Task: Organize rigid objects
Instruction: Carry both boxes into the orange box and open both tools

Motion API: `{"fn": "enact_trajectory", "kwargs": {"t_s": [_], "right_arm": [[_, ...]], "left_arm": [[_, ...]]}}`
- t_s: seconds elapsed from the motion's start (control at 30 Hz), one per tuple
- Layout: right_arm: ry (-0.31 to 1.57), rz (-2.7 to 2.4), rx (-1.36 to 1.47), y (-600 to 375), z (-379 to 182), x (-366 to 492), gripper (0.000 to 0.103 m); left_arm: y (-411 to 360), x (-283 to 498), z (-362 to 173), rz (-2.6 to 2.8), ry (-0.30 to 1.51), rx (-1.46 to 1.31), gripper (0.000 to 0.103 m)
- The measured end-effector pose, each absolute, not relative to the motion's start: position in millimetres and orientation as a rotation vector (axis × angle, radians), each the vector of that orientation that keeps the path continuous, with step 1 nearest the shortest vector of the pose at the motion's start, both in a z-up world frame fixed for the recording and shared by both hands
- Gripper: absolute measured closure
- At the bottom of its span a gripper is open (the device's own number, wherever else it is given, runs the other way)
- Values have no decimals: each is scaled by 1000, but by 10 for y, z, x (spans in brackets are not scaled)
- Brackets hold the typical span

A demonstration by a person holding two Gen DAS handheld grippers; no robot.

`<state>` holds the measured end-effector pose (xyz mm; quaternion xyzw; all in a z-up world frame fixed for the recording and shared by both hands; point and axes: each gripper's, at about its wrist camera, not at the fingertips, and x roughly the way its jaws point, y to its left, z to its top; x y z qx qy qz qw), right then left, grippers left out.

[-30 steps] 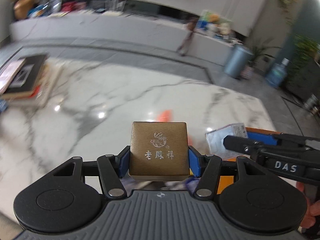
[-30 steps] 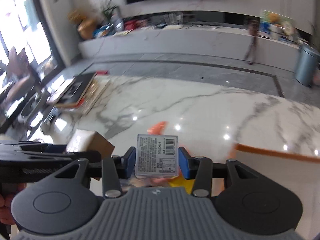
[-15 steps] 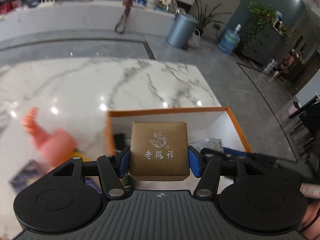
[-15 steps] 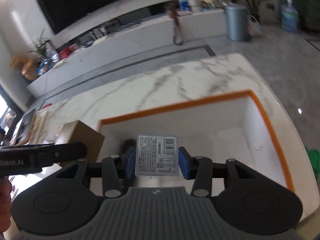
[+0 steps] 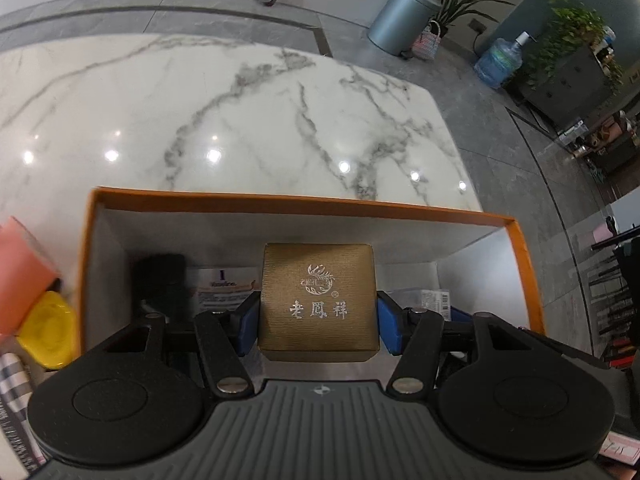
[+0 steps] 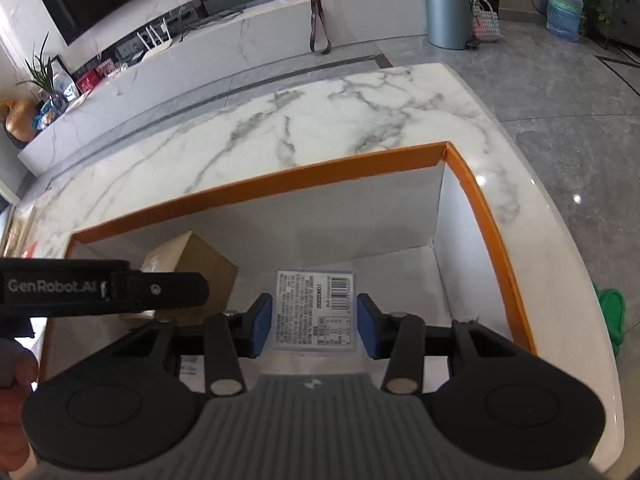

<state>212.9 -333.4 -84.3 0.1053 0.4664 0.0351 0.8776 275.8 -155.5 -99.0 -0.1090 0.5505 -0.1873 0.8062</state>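
Observation:
My left gripper (image 5: 318, 312) is shut on a gold jewellery box (image 5: 318, 300) and holds it inside the orange-rimmed white storage box (image 5: 280, 200). My right gripper (image 6: 314, 326) is in the same storage box (image 6: 460, 164), with a clear labelled case (image 6: 314, 308) between its blue pads (image 6: 262, 326); small gaps show on both sides of the case. In the right wrist view the gold box (image 6: 192, 260) and the left gripper's finger (image 6: 120, 292) appear at the left. A black object (image 5: 164, 280) and a printed packet (image 5: 224, 290) lie on the box floor.
The storage box stands on a white marble table (image 5: 240, 112) near its right edge. A pink bottle (image 5: 22, 268), a yellow item (image 5: 50, 332) and a striped item (image 5: 12, 376) lie left of the box. A green object (image 6: 610, 312) lies on the floor at right.
Both grippers swung right from the open table to over the storage box and lowered into it. The right pads now stand slightly off the labelled case. The left keeps its hold.

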Motion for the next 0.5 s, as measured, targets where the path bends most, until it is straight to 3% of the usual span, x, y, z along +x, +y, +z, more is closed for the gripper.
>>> {"fn": "enact_trajectory", "kwargs": {"t_s": [0.5], "right_arm": [[1043,117,137,-3327,-1069,2457,56]], "left_arm": [[-1707,2883,-1266,-328,1238,-250,36]]}}
